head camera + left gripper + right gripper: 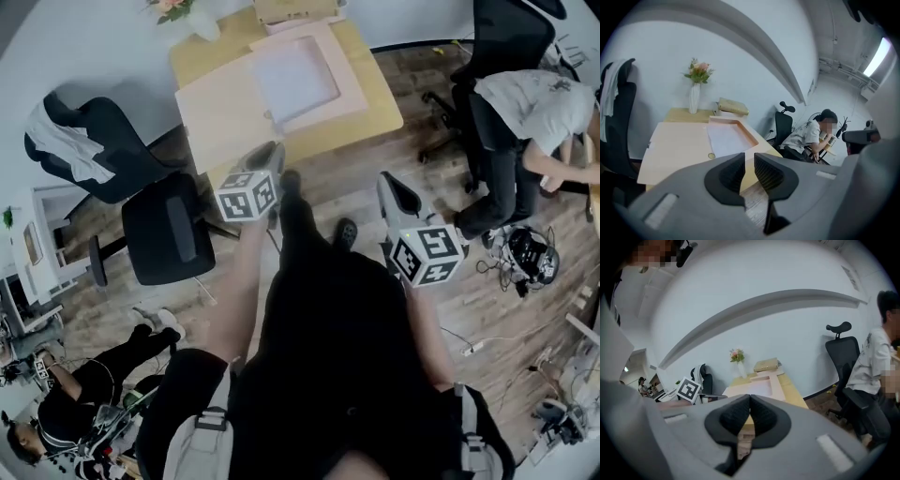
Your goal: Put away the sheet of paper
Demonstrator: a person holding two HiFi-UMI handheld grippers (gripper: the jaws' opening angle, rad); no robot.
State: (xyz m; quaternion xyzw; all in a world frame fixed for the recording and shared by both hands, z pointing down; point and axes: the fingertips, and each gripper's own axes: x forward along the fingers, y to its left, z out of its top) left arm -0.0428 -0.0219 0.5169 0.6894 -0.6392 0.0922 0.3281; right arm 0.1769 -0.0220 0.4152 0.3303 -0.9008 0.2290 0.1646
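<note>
Paper [295, 80] is seen lying inside the pink tray [352, 94] on the table [386, 111], upper centre; the task is judged essentially done. The left gripper [274, 150] is held slightly open and empty, the right gripper [389, 180] closed on nothing, both kept clear of the table. A pink board [220, 117] is left beside the tray, with a chair [155, 220] at mid-left; nothing is blocked.

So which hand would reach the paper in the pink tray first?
Left, probably. The left gripper hangs nearer the table edge by the pink tray, jaws slightly apart and empty; the right gripper is farther back, jaws together.
</note>
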